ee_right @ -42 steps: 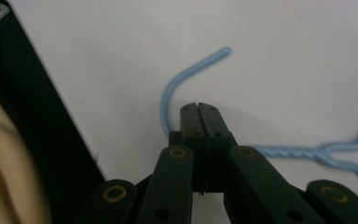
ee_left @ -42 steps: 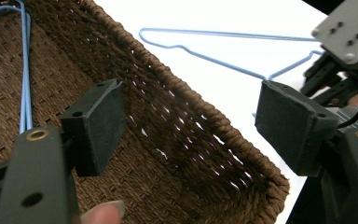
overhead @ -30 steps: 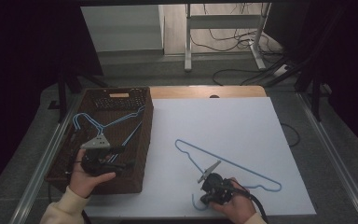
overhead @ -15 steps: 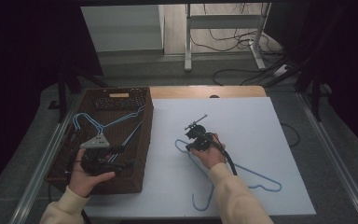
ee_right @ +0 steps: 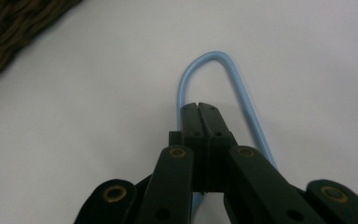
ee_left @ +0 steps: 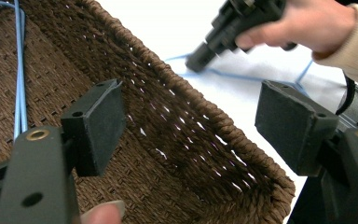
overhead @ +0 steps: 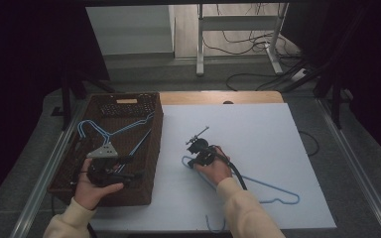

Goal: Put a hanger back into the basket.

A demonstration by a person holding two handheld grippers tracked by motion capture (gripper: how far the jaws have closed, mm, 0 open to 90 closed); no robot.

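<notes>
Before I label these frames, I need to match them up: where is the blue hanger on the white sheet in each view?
High view: the hanger lies low and centre-right on the sheet, its end under the right gripper.
Left gripper view: top right, thin blue wire past the basket rim.
Right gripper view: centre, its rounded end curving around the shut jaws.
Shared landmark: the basket.
</notes>
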